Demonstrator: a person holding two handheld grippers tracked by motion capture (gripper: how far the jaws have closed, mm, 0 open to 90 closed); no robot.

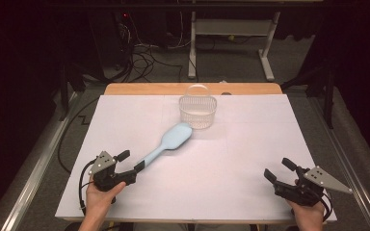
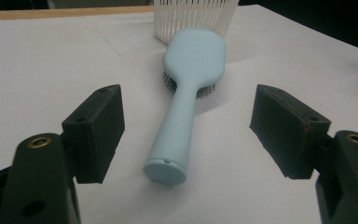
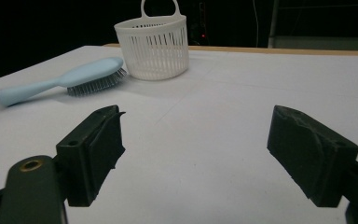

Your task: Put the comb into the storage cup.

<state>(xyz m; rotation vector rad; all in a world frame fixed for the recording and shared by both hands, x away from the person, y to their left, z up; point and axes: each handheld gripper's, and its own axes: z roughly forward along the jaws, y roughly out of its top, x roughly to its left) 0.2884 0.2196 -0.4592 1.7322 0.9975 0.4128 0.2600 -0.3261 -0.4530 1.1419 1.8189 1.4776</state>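
Left gripper (image 1: pixel 129 162) sat at the near left of the white table cover (image 1: pixel 250 159), jaws spread wide and released, with the end of the hairbrush (image 1: pixel 166 143) handle lying between them but untouched. In the left gripper view the pads stood well apart on either side of the handle butt (image 2: pixel 165 170). Right gripper (image 1: pixel 278 169) rested at the near right, also spread open, holding nothing, well apart from the brush.

Step in hand looked like grasping the brush by its handle. To do it well: ease forward a little so the pads cover more of the handle, not just the rounded tip, keep the jaws square to the handle, then close. Handle looked smooth and tapered, so a tip-only pinch could slip.

Brush was pale blue, paddle-shaped head, bristles facing down on the cover, lying diagonally. Its head was just beside the white slatted basket (image 1: pixel 198 111) at the far middle; could not tell if they touched.
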